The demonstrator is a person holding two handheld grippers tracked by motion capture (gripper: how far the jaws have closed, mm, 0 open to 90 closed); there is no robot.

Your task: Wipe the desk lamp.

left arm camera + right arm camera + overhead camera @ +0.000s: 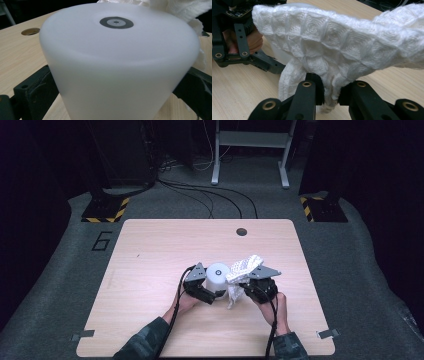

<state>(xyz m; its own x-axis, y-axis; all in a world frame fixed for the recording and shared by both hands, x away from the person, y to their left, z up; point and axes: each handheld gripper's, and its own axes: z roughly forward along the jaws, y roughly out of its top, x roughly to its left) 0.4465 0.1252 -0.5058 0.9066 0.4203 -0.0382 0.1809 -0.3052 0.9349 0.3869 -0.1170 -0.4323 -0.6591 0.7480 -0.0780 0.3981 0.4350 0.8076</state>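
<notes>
Centrally, cup (218, 279), cloth (243, 268), table (150, 250) edges distant

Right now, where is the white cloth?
In the high view the white cloth sits right of centre on the table, pinched in the right tool and touching the white cylinder.

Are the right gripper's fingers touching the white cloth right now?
Touching. The right gripper view shows the right gripper with its fingers pinched on a fold of the white cloth.
</notes>
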